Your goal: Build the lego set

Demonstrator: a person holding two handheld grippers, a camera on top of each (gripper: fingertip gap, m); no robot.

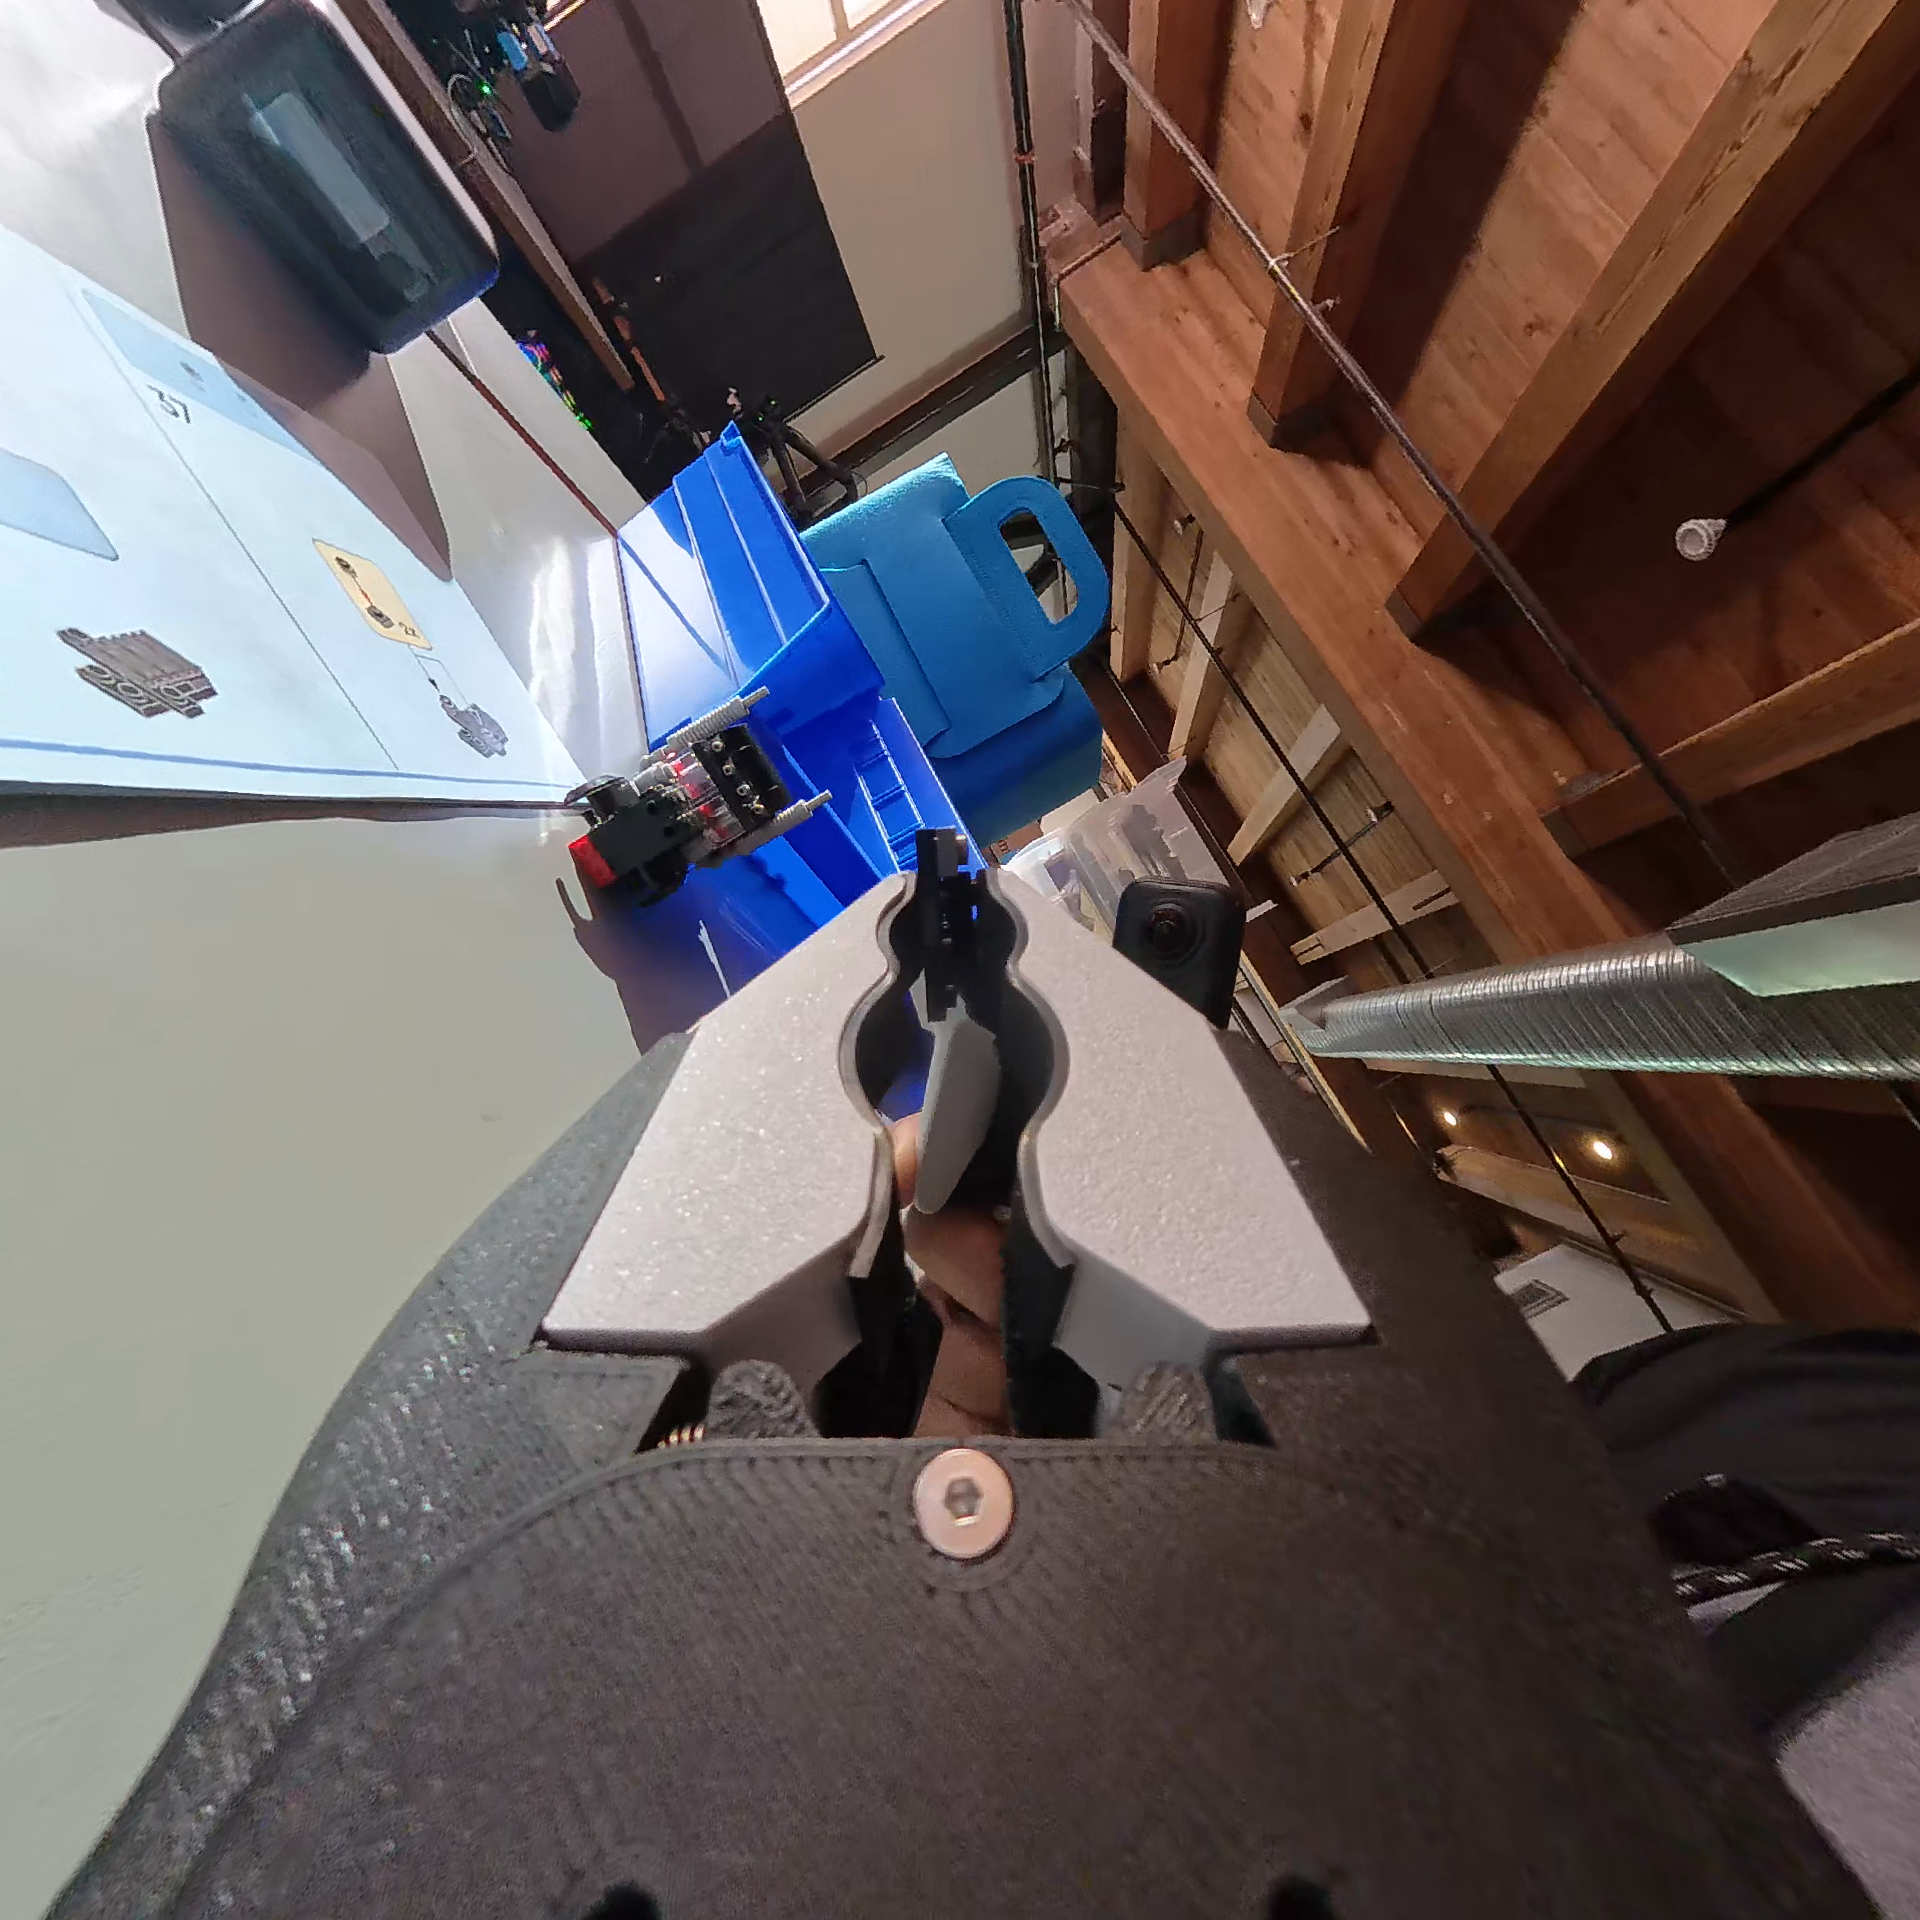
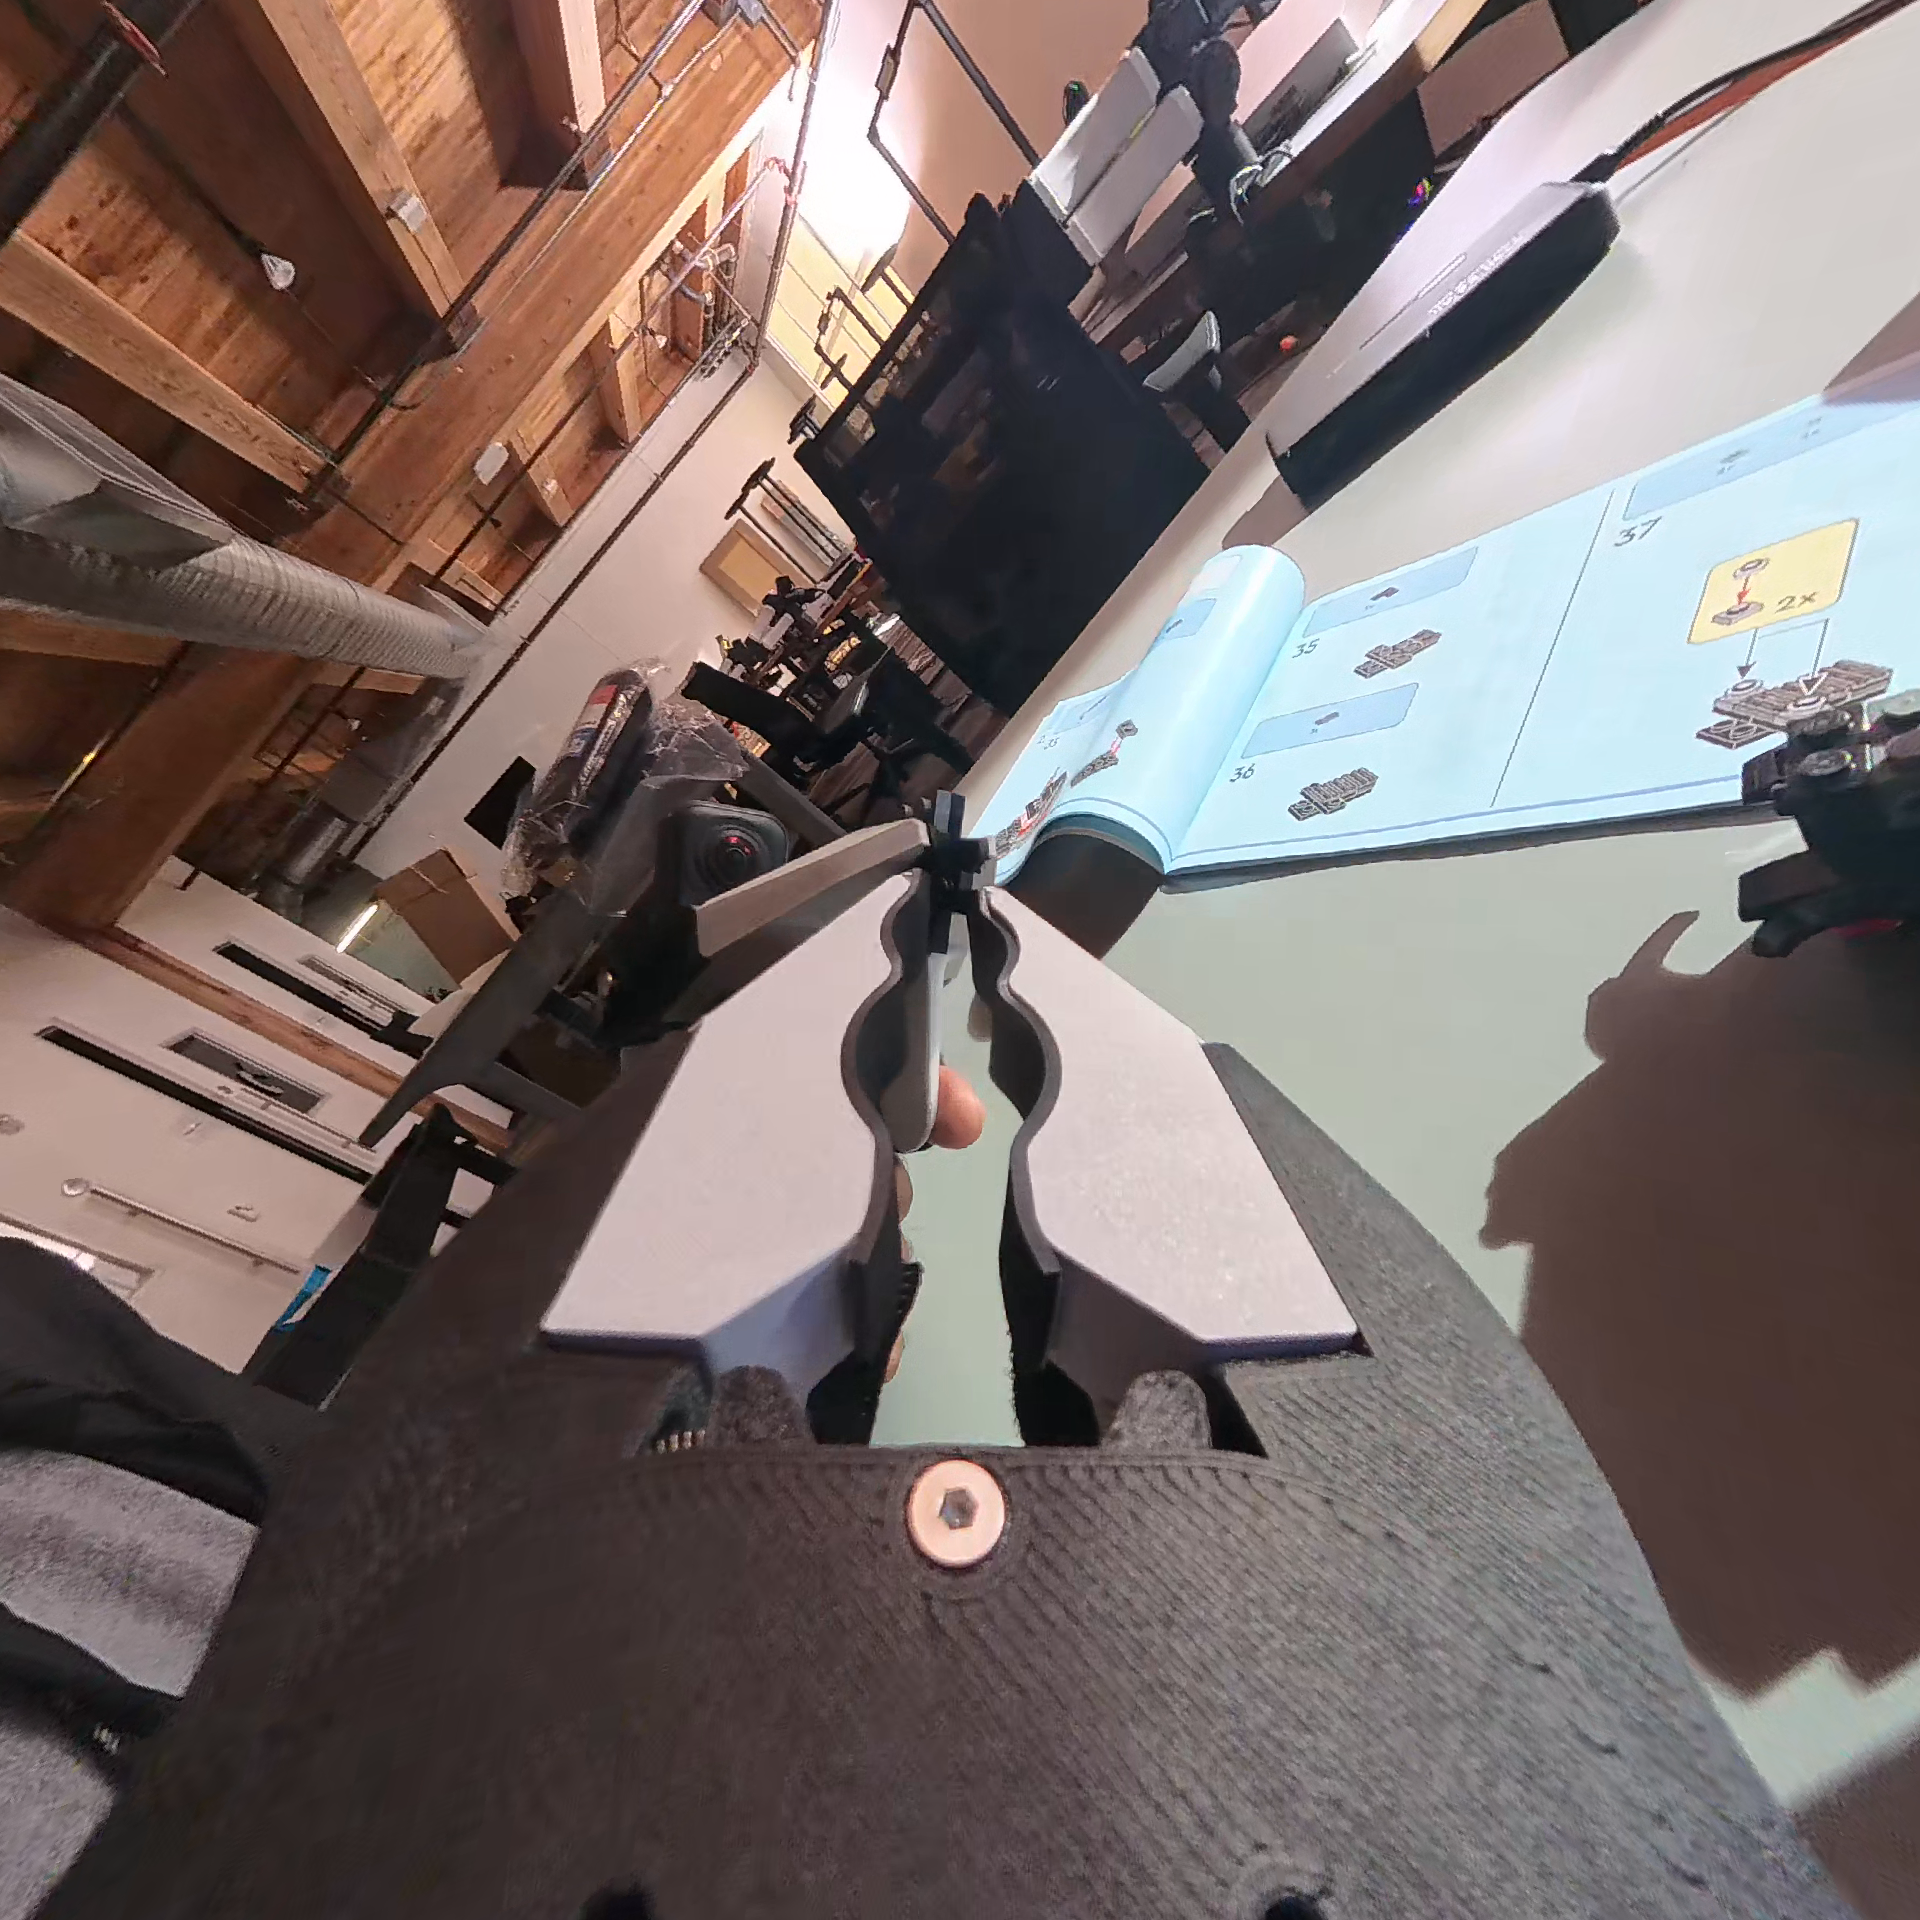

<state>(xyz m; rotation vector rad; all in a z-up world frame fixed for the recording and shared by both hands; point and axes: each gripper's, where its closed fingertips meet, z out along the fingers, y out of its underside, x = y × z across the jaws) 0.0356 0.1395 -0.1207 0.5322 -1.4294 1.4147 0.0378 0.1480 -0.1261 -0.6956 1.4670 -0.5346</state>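
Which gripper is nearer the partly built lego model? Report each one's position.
Right, marginally, I judge. The left gripper and right gripper meet tip to tip on one small black piece. The lego model sits ahead of the left one and off to the right one's side.

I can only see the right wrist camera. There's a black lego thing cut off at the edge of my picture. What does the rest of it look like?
Observer: The lego model has a red piece at one end and grey ribbed pins sticking out of the other.
Operator: Is anything behind it?
Observer: Yes, a big blue bin stands just behind it on the table.
Operator: Is the bin all alone?
Observer: No, a blue padded thing with a handle hole shows past the bin.
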